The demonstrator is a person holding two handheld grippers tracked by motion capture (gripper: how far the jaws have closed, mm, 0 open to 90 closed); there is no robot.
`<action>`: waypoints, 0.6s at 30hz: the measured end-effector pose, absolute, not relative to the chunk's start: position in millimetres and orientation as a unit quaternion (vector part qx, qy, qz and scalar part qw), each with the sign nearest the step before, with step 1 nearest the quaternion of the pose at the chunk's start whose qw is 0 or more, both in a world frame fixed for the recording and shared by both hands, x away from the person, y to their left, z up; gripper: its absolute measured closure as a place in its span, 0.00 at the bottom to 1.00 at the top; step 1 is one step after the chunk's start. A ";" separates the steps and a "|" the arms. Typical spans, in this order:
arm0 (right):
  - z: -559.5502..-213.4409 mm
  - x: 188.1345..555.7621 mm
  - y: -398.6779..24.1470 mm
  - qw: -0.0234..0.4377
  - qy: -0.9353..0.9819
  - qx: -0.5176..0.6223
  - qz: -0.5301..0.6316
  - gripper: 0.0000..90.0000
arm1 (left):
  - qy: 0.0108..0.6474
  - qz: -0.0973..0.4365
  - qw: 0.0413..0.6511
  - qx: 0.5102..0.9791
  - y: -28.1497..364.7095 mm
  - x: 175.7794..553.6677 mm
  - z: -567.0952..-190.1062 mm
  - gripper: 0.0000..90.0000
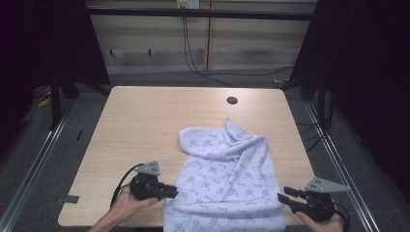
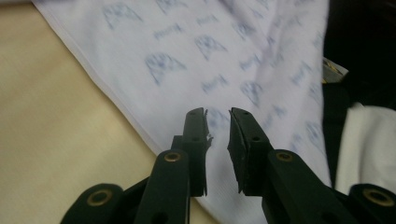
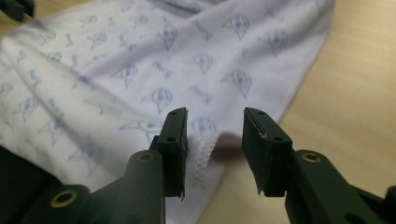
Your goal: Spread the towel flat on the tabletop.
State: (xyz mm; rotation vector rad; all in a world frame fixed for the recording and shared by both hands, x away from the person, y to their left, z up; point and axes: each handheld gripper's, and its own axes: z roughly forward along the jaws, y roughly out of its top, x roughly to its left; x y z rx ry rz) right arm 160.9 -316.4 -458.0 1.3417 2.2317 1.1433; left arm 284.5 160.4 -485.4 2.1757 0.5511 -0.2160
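Note:
A white cloth (image 1: 227,179) printed with small blue figures lies rumpled on the wooden table (image 1: 145,116), and its near end reaches the front edge. My left gripper (image 1: 174,191) sits at the cloth's left border near the front. In the left gripper view its jaws (image 2: 217,114) stand a little apart over the cloth (image 2: 210,56), with nothing pinched. My right gripper (image 1: 283,194) is at the cloth's near right corner. In the right gripper view the jaws (image 3: 215,114) stand apart, and the cloth's stitched hem (image 3: 203,151) lies between them against one pad.
A round dark hole (image 1: 232,100) is in the tabletop near the far edge. Bare wood extends left of and beyond the cloth. Dark frame posts and cables stand behind the table, and metal rails run along both sides of the floor.

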 end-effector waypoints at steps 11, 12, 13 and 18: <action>-456.2 256.1 -276.6 0.148 0.800 0.428 0.393 0.62 | 0.237 -0.046 0.412 0.879 102.6 338.1 -504.1 0.85; -457.1 262.7 -273.5 0.144 0.802 0.426 0.394 0.62 | 0.235 -0.045 0.405 0.883 103.6 335.8 -503.2 0.89; -458.9 269.4 -270.9 0.141 0.804 0.424 0.391 0.62 | 0.218 -0.043 0.399 0.890 106.2 333.4 -502.5 0.95; -479.1 291.9 -261.5 0.133 0.814 0.430 0.368 0.62 | 0.212 -0.054 0.400 0.890 122.0 318.3 -502.6 0.99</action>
